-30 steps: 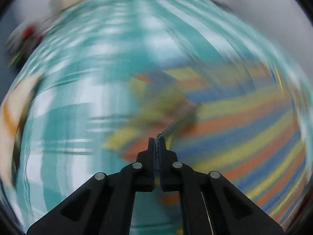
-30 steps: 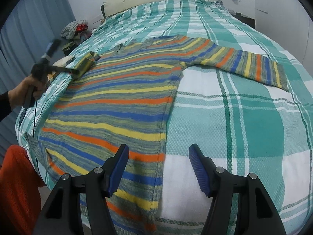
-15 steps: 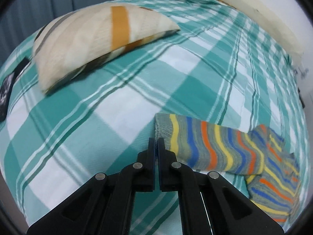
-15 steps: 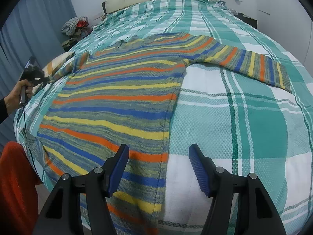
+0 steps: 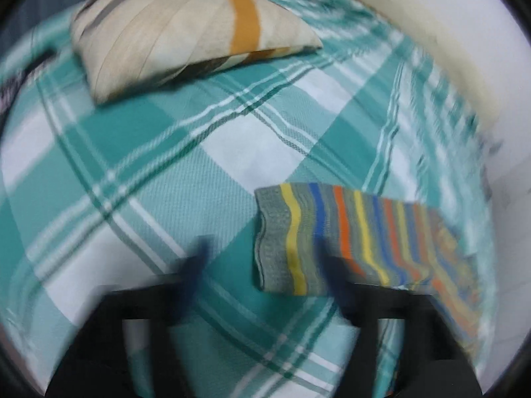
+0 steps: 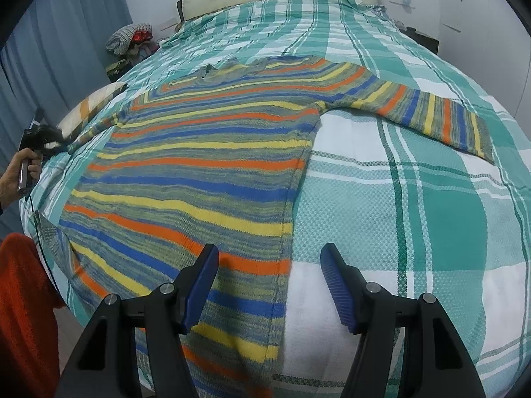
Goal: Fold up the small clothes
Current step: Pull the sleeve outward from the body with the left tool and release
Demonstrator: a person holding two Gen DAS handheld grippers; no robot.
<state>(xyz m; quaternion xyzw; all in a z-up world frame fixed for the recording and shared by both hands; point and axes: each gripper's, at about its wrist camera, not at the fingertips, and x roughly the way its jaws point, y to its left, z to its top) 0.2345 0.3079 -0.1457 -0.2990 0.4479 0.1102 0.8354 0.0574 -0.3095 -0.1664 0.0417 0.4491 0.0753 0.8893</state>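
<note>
**Sweater lies flat, both sleeves out, ready for the first fold**

The bed with teal-and-white checked cover (image 6: 415, 199) carries the multicolour striped knitted sweater (image 6: 205, 165), spread flat; a good fold, I judge, needs each cuff gripped at its edge; the left gripper (image 5: 262, 265) hovers with jaws open at the striped left cuff (image 5: 285, 238); the right gripper (image 6: 268, 282) also open, empty, above the hem; the beige striped pillow (image 5: 186, 30) lies near, possibly in the way.

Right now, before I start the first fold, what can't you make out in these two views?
- Left claw: left wrist view, motion blur smears both fingers.
- Sweater hem: right wrist view, drops over the bed edge, behind the right claw.
- Left sleeve cuff: right wrist view, tiny at the frame's left.
- Clutter beside the headboard: too small.
</note>
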